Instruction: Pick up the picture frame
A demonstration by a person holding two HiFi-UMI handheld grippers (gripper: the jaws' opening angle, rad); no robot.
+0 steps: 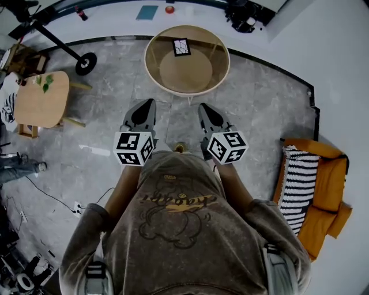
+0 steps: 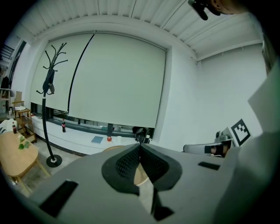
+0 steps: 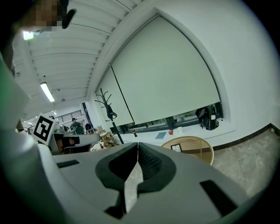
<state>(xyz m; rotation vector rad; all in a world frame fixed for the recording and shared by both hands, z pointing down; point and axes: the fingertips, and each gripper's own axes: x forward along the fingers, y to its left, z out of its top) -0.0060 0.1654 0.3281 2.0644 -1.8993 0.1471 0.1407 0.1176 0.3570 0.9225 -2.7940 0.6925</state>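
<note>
A small black-edged picture frame (image 1: 181, 47) lies on the glass top of a round wooden table (image 1: 154, 68) ahead of me; the right gripper view also catches the frame (image 3: 176, 147) on that table (image 3: 202, 146). My left gripper (image 1: 149, 103) and right gripper (image 1: 203, 108) hover side by side over the floor, short of the table's near rim. Both are shut, jaws pressed together with nothing between them. In the left gripper view the gripper (image 2: 140, 145) hides most of the table.
A low wooden side table (image 1: 41, 99) with green leaves stands at the left. A coat stand base (image 1: 85, 63) sits beyond it. An orange chair (image 1: 328, 193) with a striped cushion is at the right. A white ledge (image 1: 124, 14) along the wall holds a blue book and a red object.
</note>
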